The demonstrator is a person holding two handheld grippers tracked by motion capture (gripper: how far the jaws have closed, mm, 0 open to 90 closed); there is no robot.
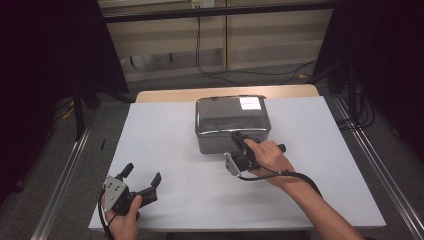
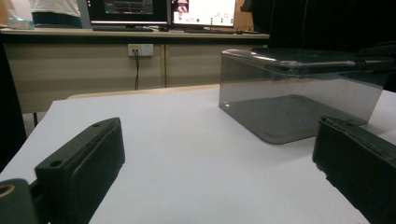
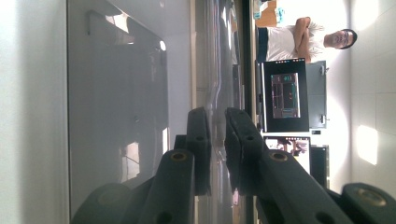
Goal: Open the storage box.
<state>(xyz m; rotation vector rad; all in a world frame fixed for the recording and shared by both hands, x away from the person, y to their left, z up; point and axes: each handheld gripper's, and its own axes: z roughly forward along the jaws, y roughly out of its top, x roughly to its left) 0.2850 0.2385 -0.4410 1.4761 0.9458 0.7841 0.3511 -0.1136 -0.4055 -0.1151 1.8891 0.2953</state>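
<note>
White sheet [image 1: 170,150] covers worktop [image 1: 165,95]. No readable writing or brand on anything. Left tool [image 1: 142,176] low at near-left corner of sheet, jaws wide apart, nothing between, pointing up-right toward box. Smoked translucent box [image 1: 232,122] with glossy lid sits centre-far on sheet, long axis left-right, lid flat on top. Right tool [image 1: 239,140] at box's near edge, turned sideways, jaws nearly together, clamped on lid rim. Monitors [image 2: 163,10] on far desk, text unreadable.
</note>
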